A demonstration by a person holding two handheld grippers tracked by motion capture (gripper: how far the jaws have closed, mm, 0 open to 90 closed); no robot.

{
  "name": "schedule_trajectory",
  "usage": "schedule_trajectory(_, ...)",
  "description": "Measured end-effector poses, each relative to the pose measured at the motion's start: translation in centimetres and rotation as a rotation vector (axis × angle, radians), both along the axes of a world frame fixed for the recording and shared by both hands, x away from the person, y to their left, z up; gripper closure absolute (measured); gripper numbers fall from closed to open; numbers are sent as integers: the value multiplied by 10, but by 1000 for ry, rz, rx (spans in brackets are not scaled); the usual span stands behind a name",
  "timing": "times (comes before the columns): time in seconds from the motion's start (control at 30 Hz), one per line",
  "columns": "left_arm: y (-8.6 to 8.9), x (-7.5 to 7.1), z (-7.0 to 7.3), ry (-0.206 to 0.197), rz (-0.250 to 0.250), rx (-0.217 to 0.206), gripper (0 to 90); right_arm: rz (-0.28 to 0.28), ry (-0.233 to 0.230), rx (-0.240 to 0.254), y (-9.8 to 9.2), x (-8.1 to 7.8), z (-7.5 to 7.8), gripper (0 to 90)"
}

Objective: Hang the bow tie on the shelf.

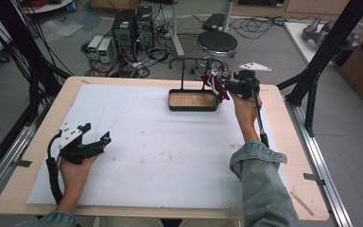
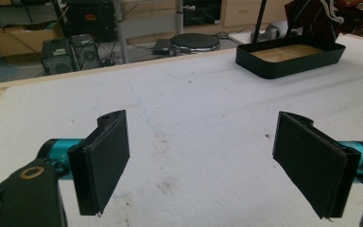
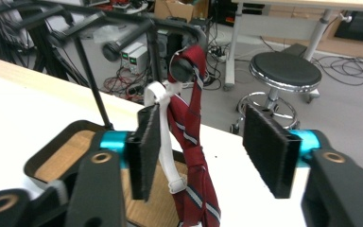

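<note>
Between our right gripper's [image 3: 203,151] parted jaws, pads not pressing, hung the dark red striped necktie [image 3: 191,146], draped on the black metal rack [image 3: 123,21] at the table's one o'clock so it could dangle; our left gripper [image 2: 212,163] waited wide, empty, at eight o'clock.

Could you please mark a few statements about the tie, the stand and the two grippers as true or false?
1. The red striped tie hangs from the black stand. True.
2. The right hand-held gripper is clamped on the tie. False: its jaws stand apart, and the tie hangs between them.
3. The left hand-held gripper holds the tie. False: it is open over the white mat, with nothing between its jaws.
4. The stand's black tray has a wooden floor. True.
5. The tie lies flat in the tray. False: it hangs from the stand's rail.
</note>
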State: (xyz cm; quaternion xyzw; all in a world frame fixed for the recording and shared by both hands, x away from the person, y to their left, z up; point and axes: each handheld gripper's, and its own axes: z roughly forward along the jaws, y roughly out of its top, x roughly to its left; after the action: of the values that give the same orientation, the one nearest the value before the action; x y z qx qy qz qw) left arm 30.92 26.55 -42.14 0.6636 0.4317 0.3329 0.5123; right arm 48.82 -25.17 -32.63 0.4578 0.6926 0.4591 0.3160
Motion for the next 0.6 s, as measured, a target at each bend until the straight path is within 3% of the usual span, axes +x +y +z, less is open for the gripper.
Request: schedule_trajectory(0.6, 1, -1, 1, -7, 4, 4, 195, 8, -44, 45, -9, -40, 40, 352)
